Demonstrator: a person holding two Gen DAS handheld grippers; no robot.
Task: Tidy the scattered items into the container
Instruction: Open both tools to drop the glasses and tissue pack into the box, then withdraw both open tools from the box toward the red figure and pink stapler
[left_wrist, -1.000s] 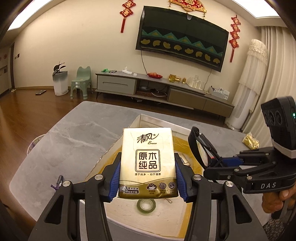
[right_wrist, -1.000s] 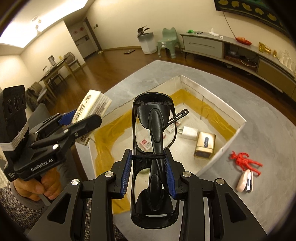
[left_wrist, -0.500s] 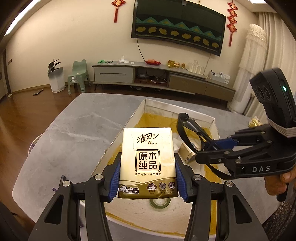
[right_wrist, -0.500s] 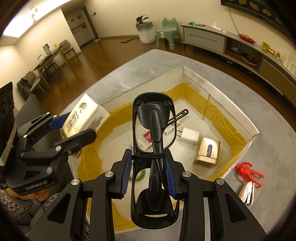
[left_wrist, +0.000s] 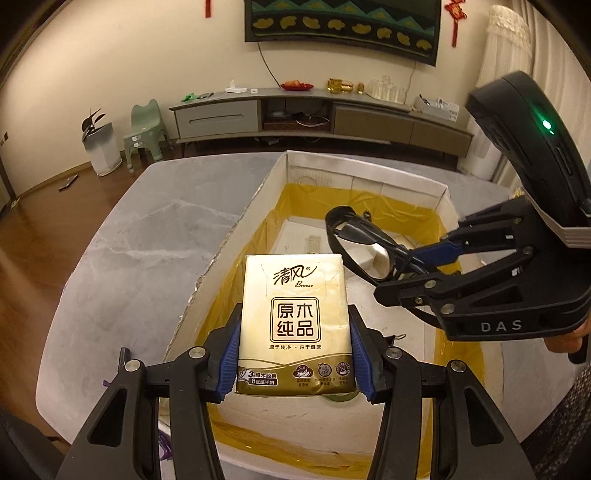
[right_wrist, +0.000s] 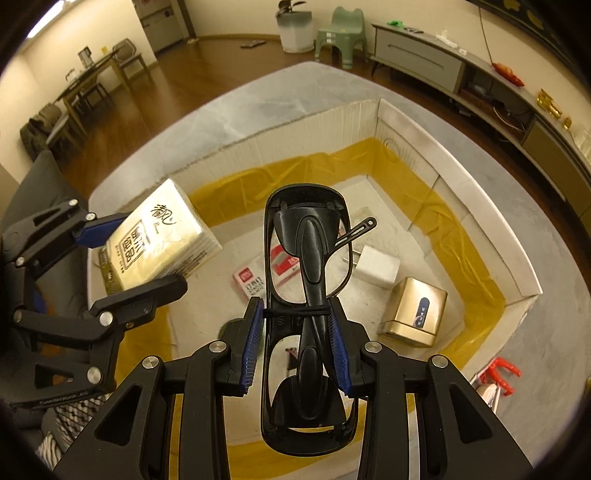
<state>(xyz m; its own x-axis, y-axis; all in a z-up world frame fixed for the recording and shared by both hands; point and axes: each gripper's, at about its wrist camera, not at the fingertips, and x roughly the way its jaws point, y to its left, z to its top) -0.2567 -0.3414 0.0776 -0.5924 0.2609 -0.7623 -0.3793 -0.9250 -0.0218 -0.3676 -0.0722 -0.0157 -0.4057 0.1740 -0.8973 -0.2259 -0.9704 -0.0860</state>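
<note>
My left gripper (left_wrist: 293, 354) is shut on a gold tissue pack (left_wrist: 293, 321) and holds it above the near left part of the white box (left_wrist: 362, 173), whose inner edges are lined with yellow tape. My right gripper (right_wrist: 297, 343) is shut on folded black glasses (right_wrist: 308, 258), hovering over the middle of the box (right_wrist: 454, 177). In the left wrist view the right gripper (left_wrist: 406, 266) and glasses (left_wrist: 354, 243) reach in from the right. The tissue pack (right_wrist: 159, 240) and left gripper (right_wrist: 122, 258) show at left in the right wrist view.
Inside the box lie a gold case (right_wrist: 415, 312), a white charger (right_wrist: 376, 266), a red-and-white packet (right_wrist: 251, 280) and a tape roll (left_wrist: 340, 397). A red figure (right_wrist: 500, 371) lies on the grey table (right_wrist: 535, 350) outside the box. A purple clip (left_wrist: 122, 363) sits near the table's left edge.
Both grippers have moved forward and lower over the box, each still shut on its item. The right gripper has come closer to the left one.
</note>
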